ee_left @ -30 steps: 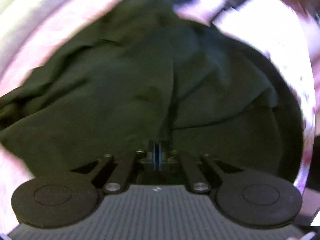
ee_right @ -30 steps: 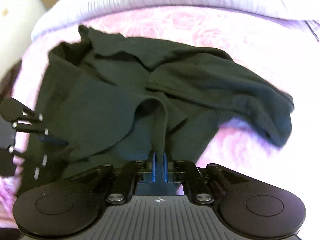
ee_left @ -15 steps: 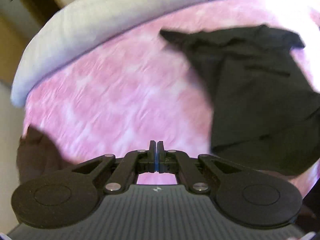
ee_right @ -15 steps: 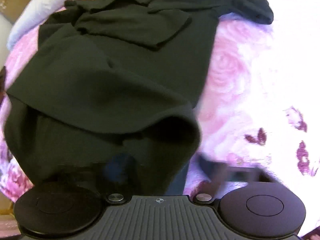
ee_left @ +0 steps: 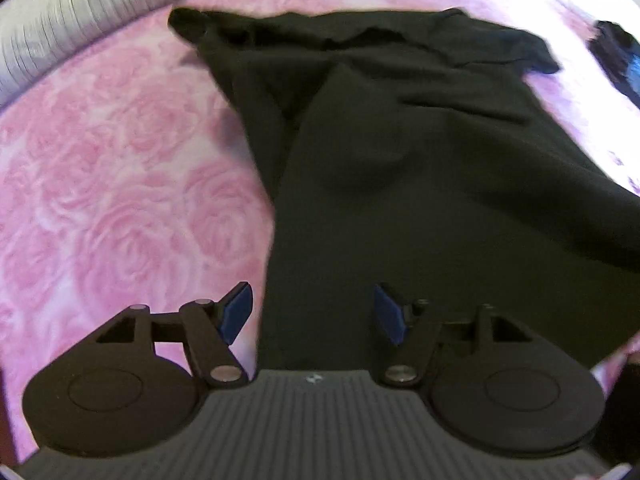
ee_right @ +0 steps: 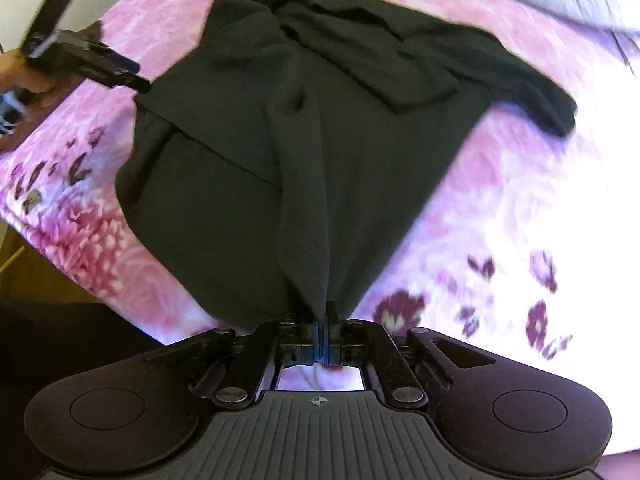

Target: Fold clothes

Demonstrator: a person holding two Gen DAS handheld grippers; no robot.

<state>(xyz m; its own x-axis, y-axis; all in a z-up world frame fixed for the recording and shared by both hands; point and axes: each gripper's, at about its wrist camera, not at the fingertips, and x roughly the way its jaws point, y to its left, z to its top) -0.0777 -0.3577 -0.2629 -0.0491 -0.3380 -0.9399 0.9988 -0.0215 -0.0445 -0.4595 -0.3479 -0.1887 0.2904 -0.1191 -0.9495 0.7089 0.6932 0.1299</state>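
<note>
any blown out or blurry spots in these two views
Left wrist view: the black shirt is soft and the bedspread washes out at far right. Right wrist view: the bedspread glares white on the right, blurring its flowers; the right gripper is sharp.

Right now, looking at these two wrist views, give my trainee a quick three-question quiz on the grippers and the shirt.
1. True or false: the left gripper is clamped on the black shirt.
2. Which gripper pinches the shirt: A left, B right?
3. Fill in: the shirt lies on a ____ floral blanket.

Key: 1 false, its jaws stand open; 2 B; 3 pink.
</note>
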